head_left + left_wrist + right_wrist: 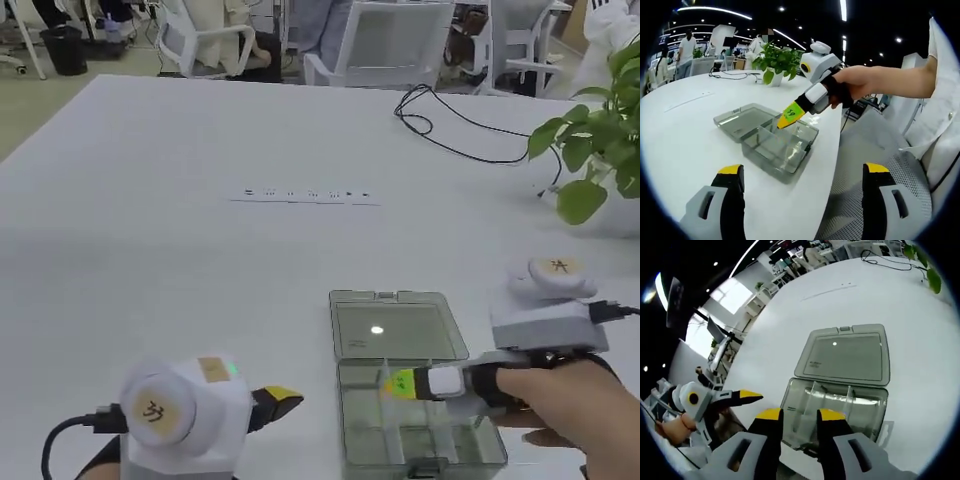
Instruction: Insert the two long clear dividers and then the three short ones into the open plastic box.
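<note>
Seating of dividers [837,396] in plastic box [343,410] appeared late-stage. Right gripper's [801,412] jaws hung narrowly parted above, grip indeterminable; left gripper's [802,170] gaped wide. Next move needed slot alignment.

The left gripper [803,169] and right gripper [801,414] are pale grey, with yellow-tipped black jaws.

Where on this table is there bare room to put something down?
Free: the wide stretch of table left of the open box, and the band between its lid and the cable. Crowded at the box, under the right gripper.
</note>
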`<action>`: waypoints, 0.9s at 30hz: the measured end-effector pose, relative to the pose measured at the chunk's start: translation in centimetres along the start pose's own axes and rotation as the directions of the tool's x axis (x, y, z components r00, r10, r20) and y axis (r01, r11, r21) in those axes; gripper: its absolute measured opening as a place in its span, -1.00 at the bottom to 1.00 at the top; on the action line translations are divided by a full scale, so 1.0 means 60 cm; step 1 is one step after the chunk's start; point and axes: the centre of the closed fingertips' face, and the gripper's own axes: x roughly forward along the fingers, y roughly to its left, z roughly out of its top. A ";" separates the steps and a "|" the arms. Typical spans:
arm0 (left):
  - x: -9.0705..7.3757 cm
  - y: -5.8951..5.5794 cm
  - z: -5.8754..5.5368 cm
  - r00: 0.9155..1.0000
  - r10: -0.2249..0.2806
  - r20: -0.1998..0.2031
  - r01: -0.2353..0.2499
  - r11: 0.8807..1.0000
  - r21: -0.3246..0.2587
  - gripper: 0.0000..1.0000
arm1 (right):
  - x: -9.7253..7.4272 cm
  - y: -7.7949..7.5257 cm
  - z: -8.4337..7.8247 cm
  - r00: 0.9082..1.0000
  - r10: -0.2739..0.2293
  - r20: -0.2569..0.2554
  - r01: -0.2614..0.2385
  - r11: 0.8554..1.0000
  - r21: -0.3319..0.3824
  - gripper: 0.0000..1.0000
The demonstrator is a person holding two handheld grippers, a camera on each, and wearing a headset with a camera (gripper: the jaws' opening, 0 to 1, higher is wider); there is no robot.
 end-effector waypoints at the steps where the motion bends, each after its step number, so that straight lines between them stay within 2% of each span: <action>1: -0.002 -0.001 0.002 1.000 0.000 0.006 0.000 1.000 0.002 1.00 | -0.009 0.000 0.002 1.000 0.012 0.008 -0.012 1.000 -0.012 -0.41; 7: -0.007 -0.008 0.005 1.000 0.015 0.007 -0.015 1.000 0.004 1.00 | -0.055 -0.005 0.012 0.996 0.079 0.036 -0.074 0.990 -0.118 -0.19; 11: -0.014 -0.012 0.012 0.999 0.037 0.026 -0.037 0.999 0.004 1.00 | -0.087 -0.009 0.012 0.993 0.109 0.041 -0.096 0.965 -0.245 -0.01; 13: -0.014 -0.014 0.011 0.999 0.046 0.021 -0.046 0.999 0.009 1.00 | -0.104 -0.014 0.008 0.993 0.109 0.036 -0.092 0.941 -0.325 0.07; 14: -0.015 -0.014 0.011 0.998 0.050 0.022 -0.051 0.999 0.007 1.00 | -0.113 -0.017 0.000 0.994 0.106 0.011 -0.095 0.930 -0.355 0.12; 16: -0.017 -0.017 0.012 0.998 0.061 0.024 -0.061 0.998 0.002 1.00 | -0.126 -0.021 -0.009 0.994 0.110 -0.004 -0.102 0.904 -0.414 0.20; 17: -0.017 -0.017 0.012 0.998 0.063 0.024 -0.063 0.998 0.001 1.00 | -0.128 -0.023 -0.011 0.994 0.106 -0.011 -0.100 0.901 -0.422 0.24; 22: -0.021 -0.021 0.013 0.996 0.087 0.031 -0.087 0.996 -0.009 1.00 | -0.148 -0.043 -0.035 0.994 0.085 -0.065 -0.106 0.852 -0.513 0.36; 23: -0.021 -0.022 0.013 0.995 0.091 0.029 -0.090 0.996 -0.013 1.00 | -0.152 -0.049 -0.040 0.993 0.079 -0.083 -0.112 0.830 -0.546 0.37; 27: -0.020 -0.027 0.013 0.995 0.097 0.034 -0.096 0.995 -0.019 1.00 | -0.159 -0.071 -0.056 0.988 0.051 -0.147 -0.132 0.778 -0.614 0.38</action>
